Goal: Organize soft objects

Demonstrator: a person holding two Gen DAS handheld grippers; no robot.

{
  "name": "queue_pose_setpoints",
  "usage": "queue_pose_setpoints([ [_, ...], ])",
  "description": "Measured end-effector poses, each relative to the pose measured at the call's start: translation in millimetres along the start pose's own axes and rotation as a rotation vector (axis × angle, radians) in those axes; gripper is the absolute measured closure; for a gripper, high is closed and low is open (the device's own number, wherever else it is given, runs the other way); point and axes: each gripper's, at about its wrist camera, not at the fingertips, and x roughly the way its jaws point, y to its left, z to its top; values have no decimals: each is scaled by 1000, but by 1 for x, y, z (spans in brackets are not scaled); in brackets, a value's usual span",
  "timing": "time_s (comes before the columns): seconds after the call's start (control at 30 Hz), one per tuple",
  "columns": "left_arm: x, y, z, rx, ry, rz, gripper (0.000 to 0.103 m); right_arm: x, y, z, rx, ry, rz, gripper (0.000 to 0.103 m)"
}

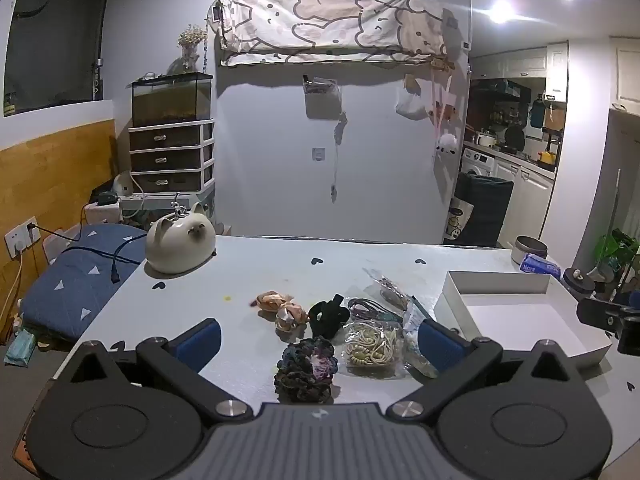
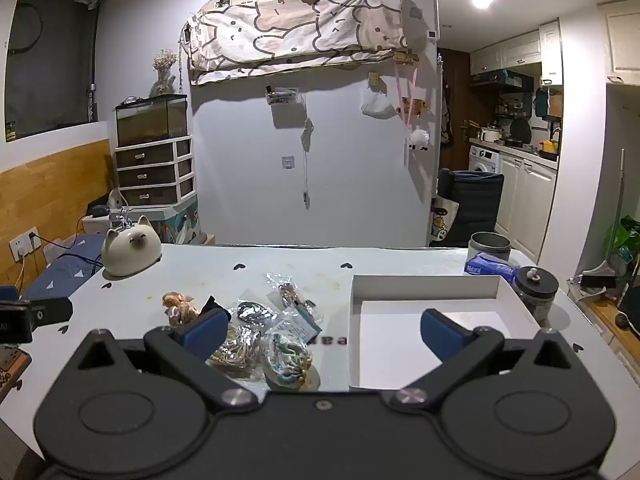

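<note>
Hair ties lie in a cluster mid-table. A dark multicoloured scrunchie (image 1: 306, 368) lies nearest my open, empty left gripper (image 1: 316, 340). Behind it lie a black scrunchie (image 1: 326, 316), a peach scrunchie (image 1: 280, 306) (image 2: 180, 306) and a clear bag of cream elastic bands (image 1: 372, 350) (image 2: 236, 346). A bag with a teal scrunchie (image 2: 288, 360) and other small bags (image 2: 252, 314) lie by my open, empty right gripper (image 2: 322, 332). An empty white box (image 1: 520, 312) (image 2: 424, 292) stands to the right.
A cream cat-shaped ceramic piece (image 1: 178, 246) (image 2: 130, 252) stands at the table's back left. A grey tin (image 2: 490, 244), a blue tissue pack (image 2: 494, 270) and a dark lidded jar (image 2: 536, 292) stand behind the box. A blue bed (image 1: 80, 280) lies left of the table.
</note>
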Motion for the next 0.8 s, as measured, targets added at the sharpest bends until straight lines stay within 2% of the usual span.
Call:
queue_pose_setpoints([
  [0.8,0,0,0,-1,4,-1,0,1,-2,2,-3,5,-1,0],
])
